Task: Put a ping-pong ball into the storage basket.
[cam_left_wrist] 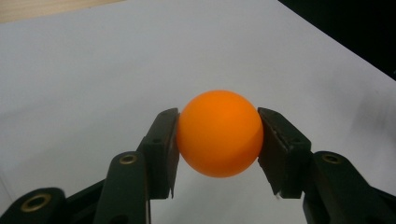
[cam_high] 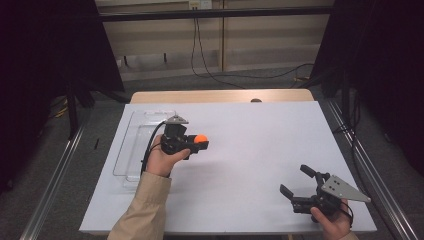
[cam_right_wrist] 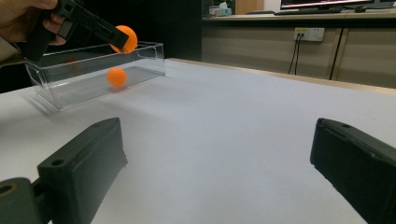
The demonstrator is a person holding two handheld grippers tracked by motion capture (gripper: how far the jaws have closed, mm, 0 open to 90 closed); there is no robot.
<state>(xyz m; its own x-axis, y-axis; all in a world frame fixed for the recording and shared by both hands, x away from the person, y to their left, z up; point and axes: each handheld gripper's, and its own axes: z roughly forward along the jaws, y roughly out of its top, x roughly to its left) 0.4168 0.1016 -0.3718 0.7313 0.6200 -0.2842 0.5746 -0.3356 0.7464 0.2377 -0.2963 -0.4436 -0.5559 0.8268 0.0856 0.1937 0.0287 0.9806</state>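
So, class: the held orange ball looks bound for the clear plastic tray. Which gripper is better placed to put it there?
Left. The left gripper already clamps the round orange ball and hovers beside the clear rectangular plastic tray. The right gripper is open, empty and far across the white table.

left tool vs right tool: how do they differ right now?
Left tool: jaws shut on the orange ball, one pad on each side. Right tool: jaws spread wide with nothing between them.

The left tool is held up off the white table, next to the clear tray; the right tool sits low at the table's near right corner.

Both are black, two-jawed and hand-held.
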